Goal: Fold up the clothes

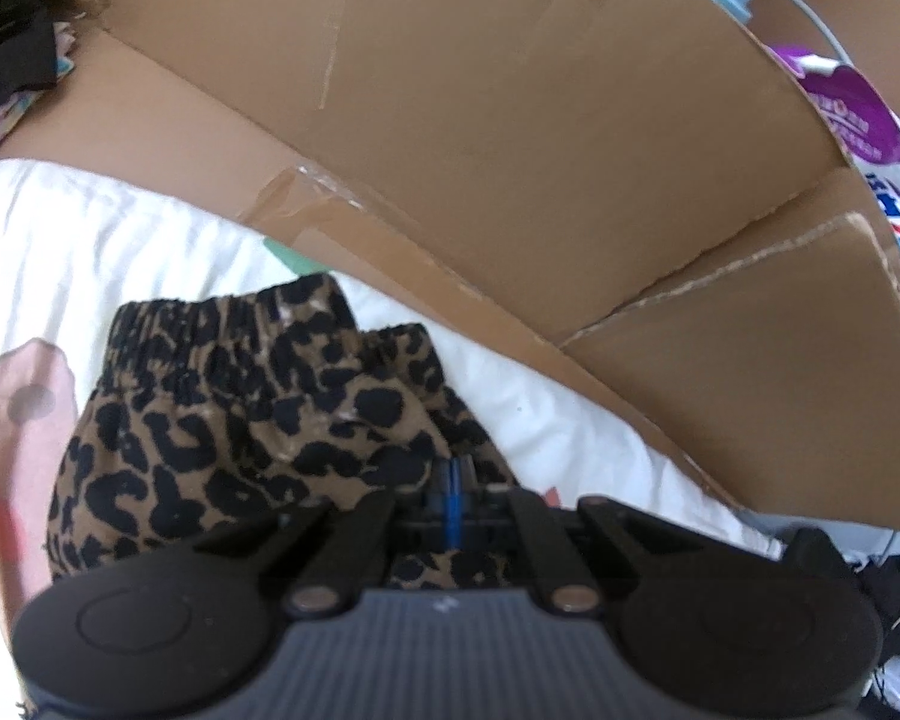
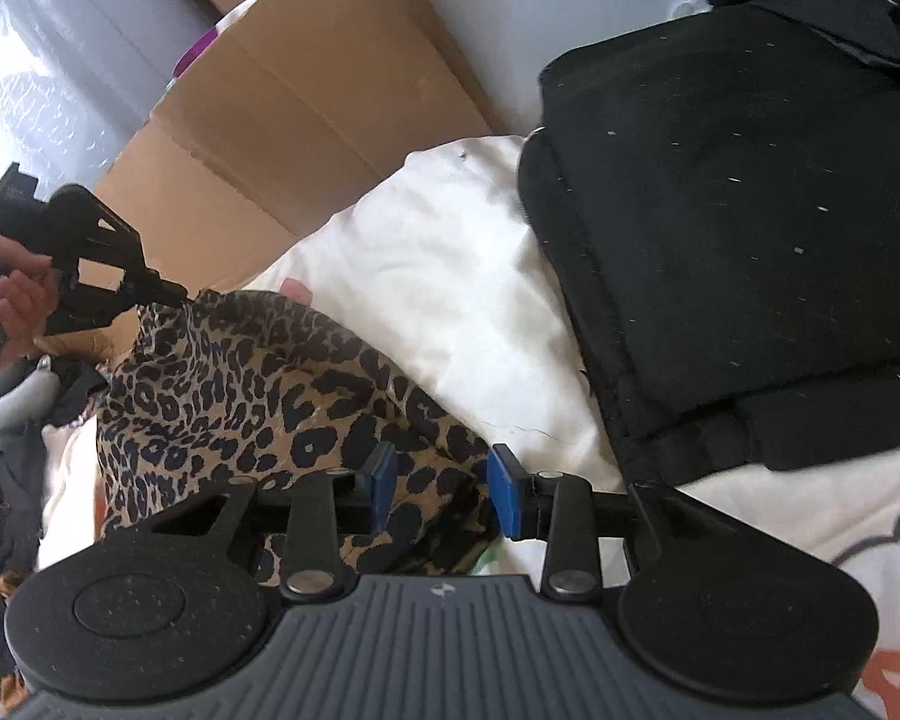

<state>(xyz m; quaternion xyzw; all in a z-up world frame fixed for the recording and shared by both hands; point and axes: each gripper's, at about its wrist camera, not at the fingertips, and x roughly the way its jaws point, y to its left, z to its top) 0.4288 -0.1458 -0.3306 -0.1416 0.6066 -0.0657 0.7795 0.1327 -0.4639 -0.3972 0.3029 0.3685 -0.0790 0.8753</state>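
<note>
A: Left gripper (image 1: 453, 489)?
B: Jaws clamped tight on the edge of the leopard-print shorts (image 1: 258, 414), lifting that side off the white bedding (image 1: 90, 240).
A: Right gripper (image 2: 444, 489)?
B: Jaws parted, pressing nothing; the shorts lie between and beneath them.

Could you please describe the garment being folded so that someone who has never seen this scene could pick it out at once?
Start at the white bedding, bordered by the flattened cardboard on one side and a stack of folded black clothes on the other. Between them lies the leopard-print garment, tan with black spots and a gathered elastic waistband. It is the only patterned piece here, and the left gripper pinches its edge.
</note>
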